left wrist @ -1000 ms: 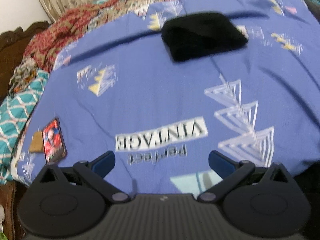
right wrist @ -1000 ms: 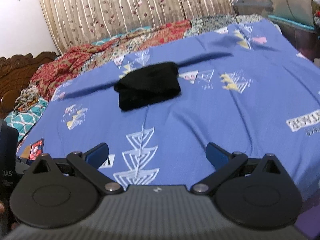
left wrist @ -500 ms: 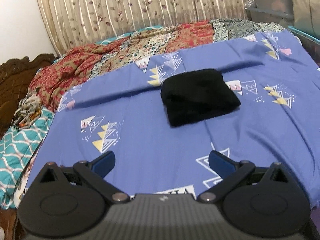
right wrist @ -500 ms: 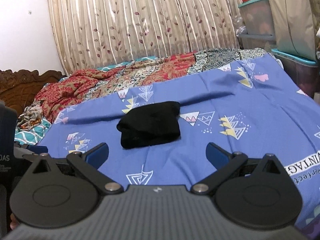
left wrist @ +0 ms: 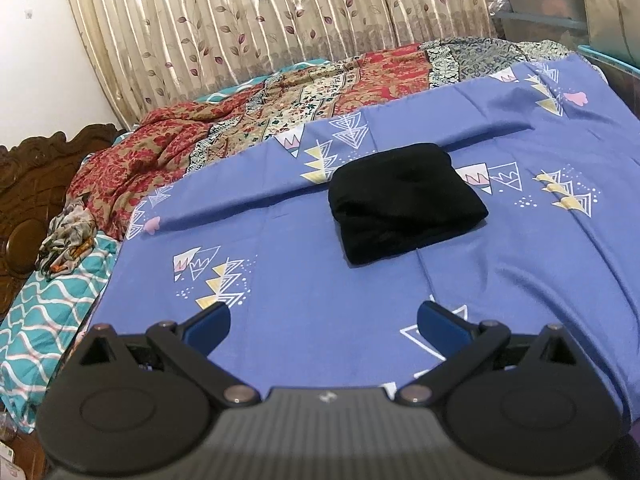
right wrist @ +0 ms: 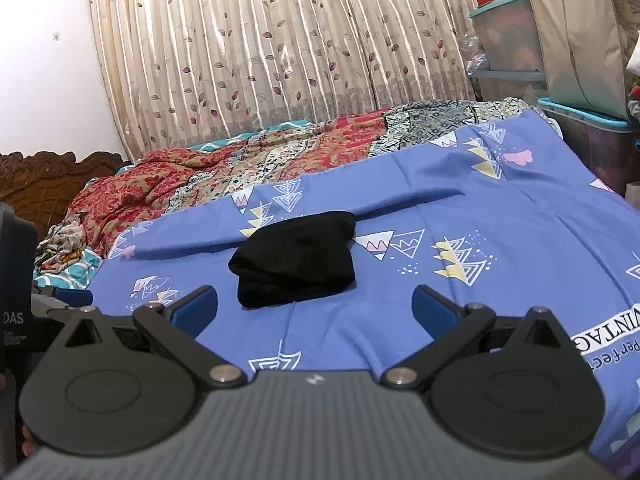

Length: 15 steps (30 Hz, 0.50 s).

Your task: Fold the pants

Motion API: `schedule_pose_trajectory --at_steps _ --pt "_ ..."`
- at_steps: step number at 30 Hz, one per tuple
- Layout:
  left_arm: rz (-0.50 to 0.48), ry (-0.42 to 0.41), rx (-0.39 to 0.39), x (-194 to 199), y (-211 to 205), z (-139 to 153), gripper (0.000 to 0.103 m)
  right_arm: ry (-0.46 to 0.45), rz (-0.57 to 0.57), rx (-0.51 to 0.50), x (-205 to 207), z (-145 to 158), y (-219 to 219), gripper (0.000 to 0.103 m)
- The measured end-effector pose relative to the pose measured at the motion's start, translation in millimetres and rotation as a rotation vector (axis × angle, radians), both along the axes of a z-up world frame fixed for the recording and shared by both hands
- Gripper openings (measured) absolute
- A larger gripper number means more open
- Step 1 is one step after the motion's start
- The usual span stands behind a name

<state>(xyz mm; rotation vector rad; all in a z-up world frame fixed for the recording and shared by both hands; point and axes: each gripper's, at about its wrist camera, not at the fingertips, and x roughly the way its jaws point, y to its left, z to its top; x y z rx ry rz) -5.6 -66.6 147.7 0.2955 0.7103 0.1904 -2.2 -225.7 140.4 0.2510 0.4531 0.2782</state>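
- The left gripper [left wrist: 323,322] is held level above the near edge of the bed, its blue fingers [left wrist: 208,322] spread wide apart with nothing between them.
- The right gripper [right wrist: 314,306] is held likewise, fingers [right wrist: 434,308] apart and empty (part of the other gripper is seen at the left edge of its frame).
- The black pants [left wrist: 404,200] are seen folded into a compact bundle at centre frame on the blue bedsheet [left wrist: 320,280].
- Compared with a second ago, both views have been tilted upward: more curtain [right wrist: 280,52] is shown, and the pants sit lower in frame.
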Motion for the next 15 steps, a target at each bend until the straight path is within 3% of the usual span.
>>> schedule_pose_trajectory --at_steps 15 --pt "0.02 0.007 0.013 -3.5 3.2 -4.5 0.103 0.003 -0.006 0.005 -1.2 -0.1 -1.6 0.103"
